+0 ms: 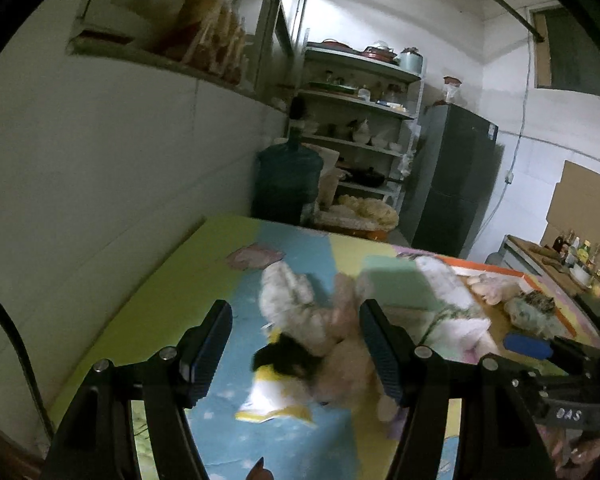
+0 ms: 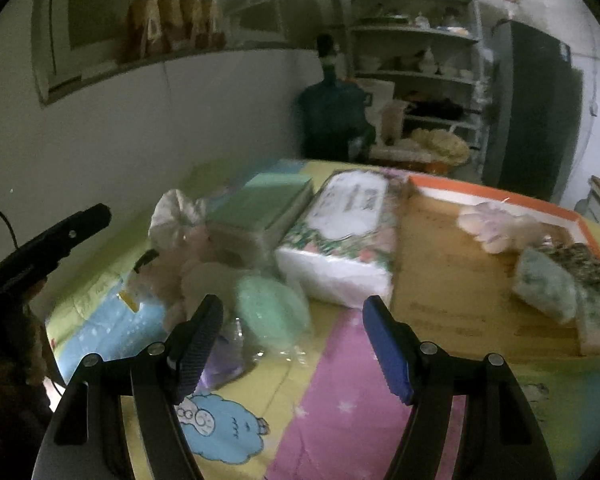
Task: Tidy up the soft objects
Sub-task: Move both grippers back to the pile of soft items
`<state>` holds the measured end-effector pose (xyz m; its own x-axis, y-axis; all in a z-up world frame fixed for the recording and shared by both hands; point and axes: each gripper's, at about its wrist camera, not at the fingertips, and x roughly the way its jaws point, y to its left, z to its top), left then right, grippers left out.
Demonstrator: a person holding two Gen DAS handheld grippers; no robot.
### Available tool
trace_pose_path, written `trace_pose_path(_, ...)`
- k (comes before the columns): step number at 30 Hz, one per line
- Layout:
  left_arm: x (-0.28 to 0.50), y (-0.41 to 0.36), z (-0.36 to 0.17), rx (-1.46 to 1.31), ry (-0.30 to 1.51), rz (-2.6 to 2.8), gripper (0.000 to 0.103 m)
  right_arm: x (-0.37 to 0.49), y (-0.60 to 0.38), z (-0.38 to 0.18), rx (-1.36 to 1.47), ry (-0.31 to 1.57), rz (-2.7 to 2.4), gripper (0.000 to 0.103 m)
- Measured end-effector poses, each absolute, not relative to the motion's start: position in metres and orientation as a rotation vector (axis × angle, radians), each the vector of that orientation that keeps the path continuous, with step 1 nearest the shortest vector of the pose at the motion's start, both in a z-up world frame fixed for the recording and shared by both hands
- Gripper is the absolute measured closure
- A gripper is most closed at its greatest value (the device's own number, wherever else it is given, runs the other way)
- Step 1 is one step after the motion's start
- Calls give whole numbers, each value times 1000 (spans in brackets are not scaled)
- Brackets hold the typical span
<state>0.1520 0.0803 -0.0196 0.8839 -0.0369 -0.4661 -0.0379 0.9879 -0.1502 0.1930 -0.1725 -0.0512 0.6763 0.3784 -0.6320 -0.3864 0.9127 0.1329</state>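
Soft objects: a jumble of plush toys (image 1: 320, 320) lies on the colourful mat (image 1: 172, 280), with a green pouch (image 2: 272, 312) at its near edge.
Tray: an orange-rimmed tray (image 2: 500, 196) to the right already holds a few soft pieces (image 2: 548, 280).
Left gripper (image 1: 296, 348): jaws wide apart, empty, aimed down at the plush heap.
Right gripper (image 2: 292, 344): jaws wide apart, empty, above the mat near the green pouch.
Step in hand: probably approaching a first pick; best to single out one toy and close on its bulk, not a loose limb.
Obstacles: a tissue pack (image 2: 340, 240) and a green box (image 2: 260, 204) sit between pile and tray; carry over them.
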Motion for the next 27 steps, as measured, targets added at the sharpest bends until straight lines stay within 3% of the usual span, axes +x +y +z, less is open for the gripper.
trace_pose_path(27, 205, 103, -86, -134, 766, -109, 37, 230, -159, -87, 19, 841, 448, 29)
